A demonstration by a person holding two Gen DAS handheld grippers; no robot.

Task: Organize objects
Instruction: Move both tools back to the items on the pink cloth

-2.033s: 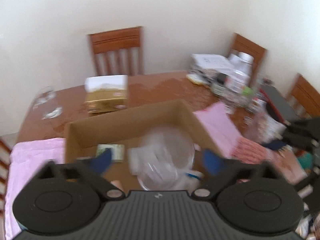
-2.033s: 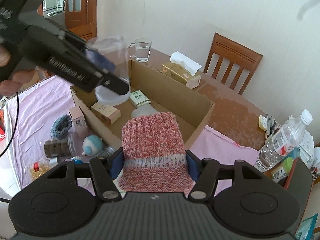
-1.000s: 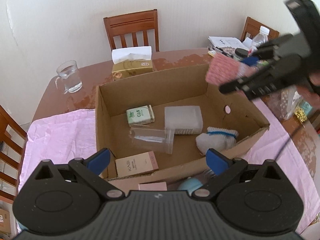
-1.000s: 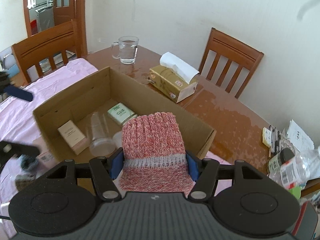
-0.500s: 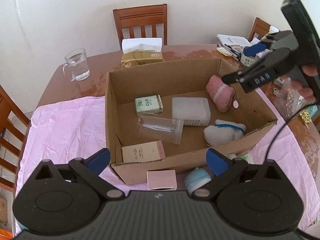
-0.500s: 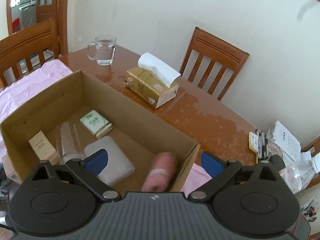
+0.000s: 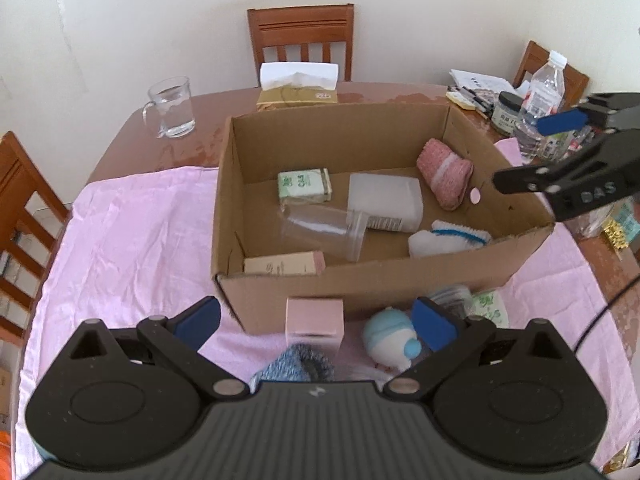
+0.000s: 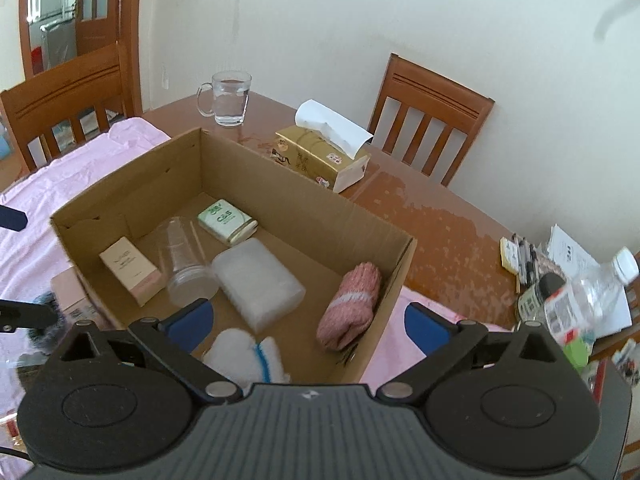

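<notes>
An open cardboard box (image 7: 400,284) (image 8: 128,184) stands on a pink cloth. Inside lie a red knitted sock (image 7: 444,178) (image 8: 352,306), a white sock (image 7: 448,238) (image 8: 244,354), a clear plastic cup (image 7: 320,230) (image 8: 186,264), a white pack (image 7: 384,200) (image 8: 258,280), a green box (image 7: 305,186) (image 8: 227,221) and a beige box (image 7: 284,266) (image 8: 128,270). My left gripper (image 7: 316,320) is open and empty in front of the box, above a pink box (image 7: 315,316), a blue sock (image 7: 294,364) and a pale blue toy (image 7: 390,338). My right gripper (image 8: 306,322) (image 7: 536,152) is open and empty at the box's right end.
A glass mug (image 7: 172,108) (image 8: 228,98), a tissue box (image 7: 298,88) (image 8: 324,152) and wooden chairs (image 7: 302,38) stand behind the box. A water bottle (image 7: 542,100) (image 8: 584,296), a jar (image 7: 508,114), pens and papers crowd the right side.
My right gripper opened and dropped the red sock into the box, then drew back. My left gripper released the clear cup into the box earlier and pulled back toward the near-side items.
</notes>
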